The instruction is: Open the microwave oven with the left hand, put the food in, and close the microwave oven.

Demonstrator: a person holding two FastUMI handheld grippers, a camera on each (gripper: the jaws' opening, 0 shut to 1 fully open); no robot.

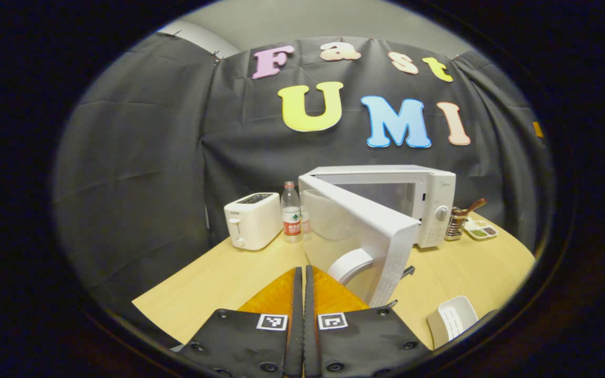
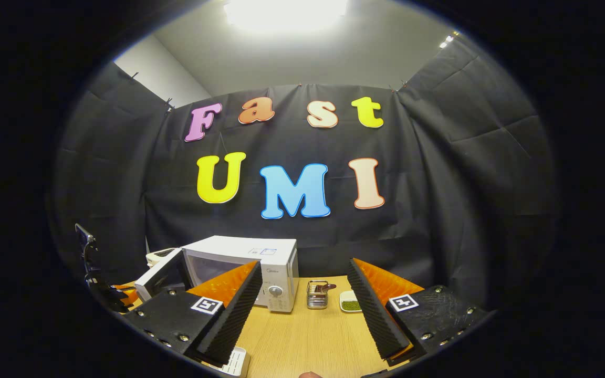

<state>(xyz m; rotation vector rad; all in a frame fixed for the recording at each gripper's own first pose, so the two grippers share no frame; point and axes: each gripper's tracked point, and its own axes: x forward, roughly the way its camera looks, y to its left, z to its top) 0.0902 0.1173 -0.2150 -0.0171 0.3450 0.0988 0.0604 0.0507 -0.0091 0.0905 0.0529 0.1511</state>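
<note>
Wooden table [image 1: 218,278] ahead: your left gripper [image 1: 303,286], fingers pressed together and empty, faces the swung-open microwave door [image 1: 365,231]; your right gripper [image 2: 302,304] gapes wide, ready for food.

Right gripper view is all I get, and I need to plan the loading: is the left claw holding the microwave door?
Observer: No. In the left gripper view the left claw is shut with nothing between its fingers; the microwave door stands wide open to its right in that view.
Operator: Anything left of the microwave I could hit?
Observer: A water bottle stands upright between the toaster and the microwave.
</note>
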